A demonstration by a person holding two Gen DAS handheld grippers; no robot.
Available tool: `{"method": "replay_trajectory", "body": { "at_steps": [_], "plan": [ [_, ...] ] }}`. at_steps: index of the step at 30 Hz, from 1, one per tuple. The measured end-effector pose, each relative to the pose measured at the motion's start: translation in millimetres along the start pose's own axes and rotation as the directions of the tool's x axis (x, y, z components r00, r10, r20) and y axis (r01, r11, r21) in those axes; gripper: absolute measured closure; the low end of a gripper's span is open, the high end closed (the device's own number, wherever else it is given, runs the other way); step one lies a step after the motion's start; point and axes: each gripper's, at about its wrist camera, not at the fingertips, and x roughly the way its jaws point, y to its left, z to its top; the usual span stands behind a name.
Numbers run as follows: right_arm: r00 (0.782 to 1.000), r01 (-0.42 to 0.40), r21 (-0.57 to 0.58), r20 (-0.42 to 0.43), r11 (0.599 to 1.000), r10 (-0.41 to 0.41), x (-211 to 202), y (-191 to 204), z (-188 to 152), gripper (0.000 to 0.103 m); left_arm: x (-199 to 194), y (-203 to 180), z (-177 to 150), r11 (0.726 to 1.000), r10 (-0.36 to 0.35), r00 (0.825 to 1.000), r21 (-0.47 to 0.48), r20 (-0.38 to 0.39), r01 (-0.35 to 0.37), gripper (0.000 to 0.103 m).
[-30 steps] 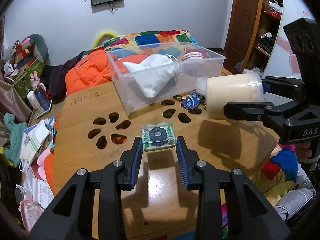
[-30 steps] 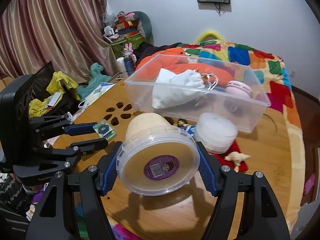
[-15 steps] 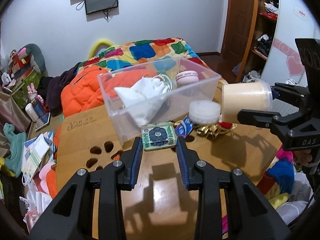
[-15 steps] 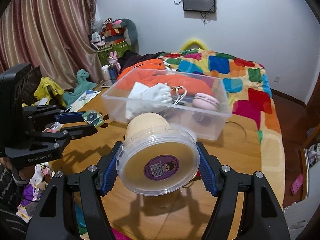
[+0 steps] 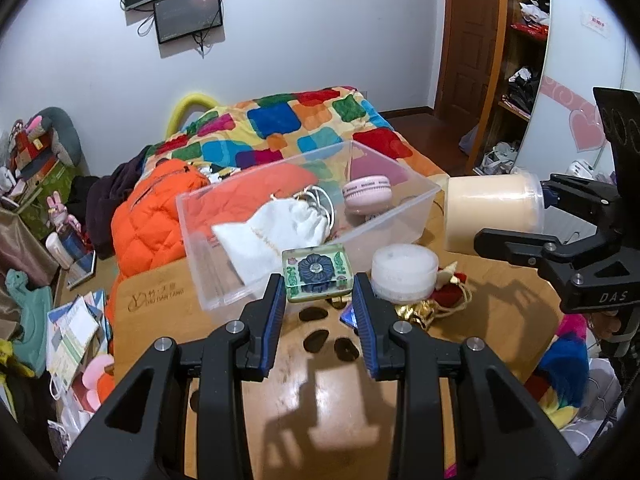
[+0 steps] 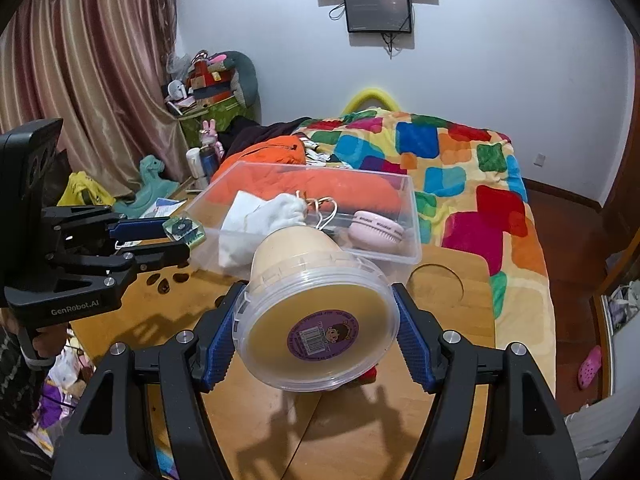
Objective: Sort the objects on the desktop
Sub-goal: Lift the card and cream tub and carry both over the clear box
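Note:
My left gripper (image 5: 318,284) is shut on a small clear green block with a dark flower (image 5: 316,272), held above the wooden table just before the clear plastic bin (image 5: 216,280). The block also shows in the right wrist view (image 6: 185,231). My right gripper (image 6: 316,336) is shut on a cream plastic tub with a purple label (image 6: 316,320), held in the air right of the bin (image 6: 412,248); the tub also shows in the left wrist view (image 5: 494,212). The bin holds a white cloth pouch (image 5: 276,228) and a pink round case (image 5: 366,194).
On the table (image 5: 320,400) by the bin lie a white round lid (image 5: 404,272), a small blue packet (image 5: 348,316), gold trinkets and a red pouch (image 5: 448,294). The table has oval cut-outs (image 5: 320,338). A bed with a colourful quilt (image 6: 460,168) and an orange jacket (image 5: 152,216) lie behind.
Both grippers have risen and moved forward toward the bin, carrying the green block and the cream tub. Both grips have held.

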Motion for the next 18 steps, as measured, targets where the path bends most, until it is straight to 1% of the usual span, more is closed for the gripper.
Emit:
{"method": "replay_trajectory", "body": {
  "at_steps": [7,10,18],
  "plan": [
    [1.000,0.007,0.001,0.011,1.000,-0.007,5.9,-9.8,12.5,0.036,7.3,4.3,20.0,1.000,-0.020,1.000,-0.004,0.016,0.020,0.069],
    [1.000,0.010,0.004,0.017,1.000,-0.010,9.7,-13.9,18.4,0.036,11.5,4.7,27.3,1.000,-0.012,1.000,0.008,0.019,0.012,0.069],
    [0.999,0.021,0.008,0.024,1.000,-0.021,25.3,-24.0,34.4,0.036,27.1,15.9,39.8,1.000,-0.020,1.000,0.000,0.015,0.020,0.069]
  ]
}}
